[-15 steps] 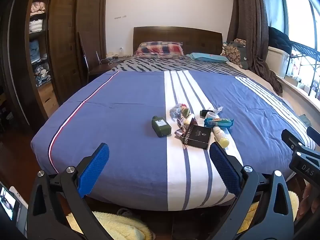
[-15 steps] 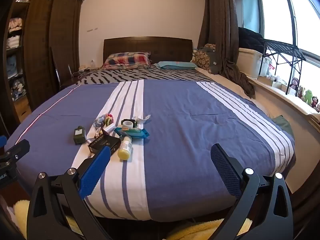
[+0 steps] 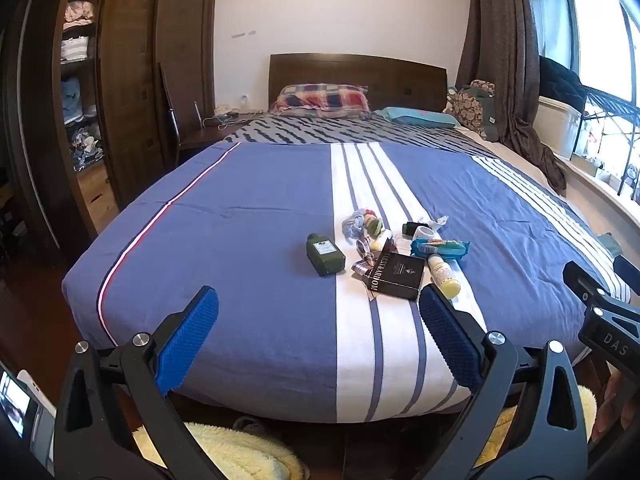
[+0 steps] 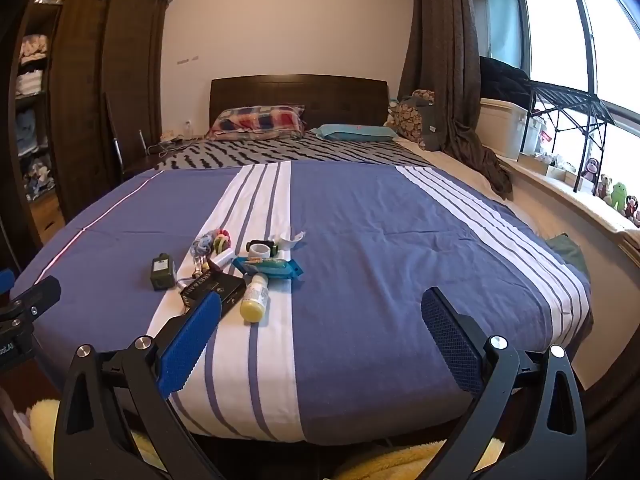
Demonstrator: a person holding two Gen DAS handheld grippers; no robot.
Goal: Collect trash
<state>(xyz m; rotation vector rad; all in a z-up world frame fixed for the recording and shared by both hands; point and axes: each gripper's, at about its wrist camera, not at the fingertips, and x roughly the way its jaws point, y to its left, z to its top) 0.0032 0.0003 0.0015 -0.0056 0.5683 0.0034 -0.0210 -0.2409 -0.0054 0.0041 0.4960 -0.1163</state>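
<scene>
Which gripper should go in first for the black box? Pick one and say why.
Left. The black box lies almost straight ahead of the open left gripper; the open right gripper faces bare bedspread, with the box off to its left.

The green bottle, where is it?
In both views the green bottle lies on the blue bedspread, left of the black box, at the pile's left edge.

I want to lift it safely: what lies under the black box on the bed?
A checked ribbon sticks out from under the flat black cardboard box; how far it runs beneath is hidden.
</scene>
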